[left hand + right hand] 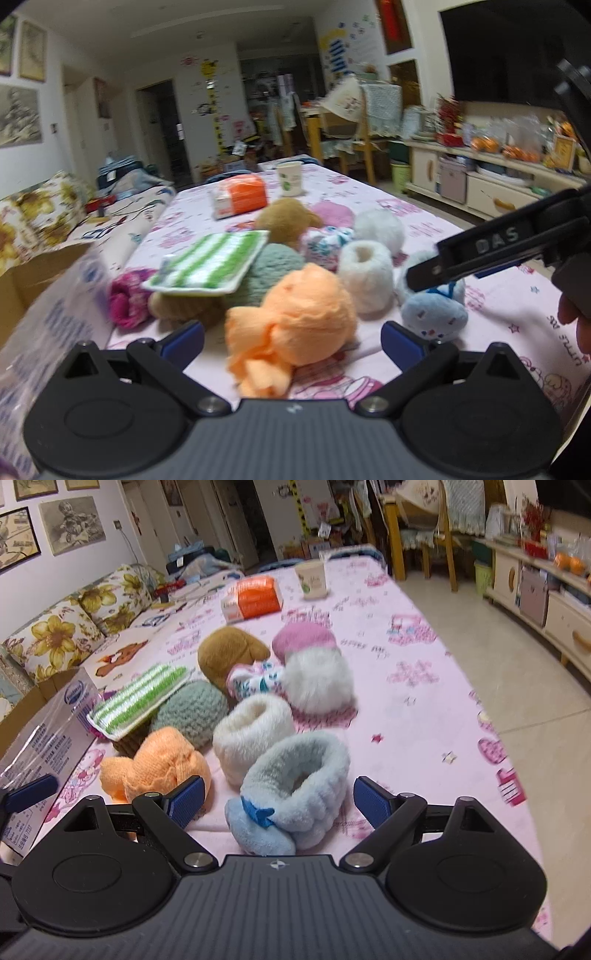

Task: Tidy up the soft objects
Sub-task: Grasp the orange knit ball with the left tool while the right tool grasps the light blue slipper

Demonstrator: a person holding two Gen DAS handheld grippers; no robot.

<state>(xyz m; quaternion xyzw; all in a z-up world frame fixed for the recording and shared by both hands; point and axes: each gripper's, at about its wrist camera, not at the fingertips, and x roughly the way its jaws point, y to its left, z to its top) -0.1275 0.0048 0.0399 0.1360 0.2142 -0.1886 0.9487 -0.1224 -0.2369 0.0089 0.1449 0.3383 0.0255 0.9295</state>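
Several soft items lie on a pink patterned tablecloth (491, 317). An orange knitted bootie (295, 325) sits between the open jaws of my left gripper (291, 343). A light blue fluffy bootie (291, 786) sits between the open jaws of my right gripper (279, 805); it also shows in the left wrist view (434, 314), under my right gripper's finger (476, 254). A cream bootie (251, 731), a green knitted hat (192, 712), a green-striped cloth (136, 701), a brown plush (229, 653), a white fluffy item (317, 679) and a pink hat (303, 637) lie behind.
An orange package (255, 598) and a paper cup (312, 579) stand at the table's far end. A plastic bag (40, 746) over a cardboard box sits at the left edge. A floral sofa (74, 627) is left; tiled floor and a cabinet (554, 602) are right.
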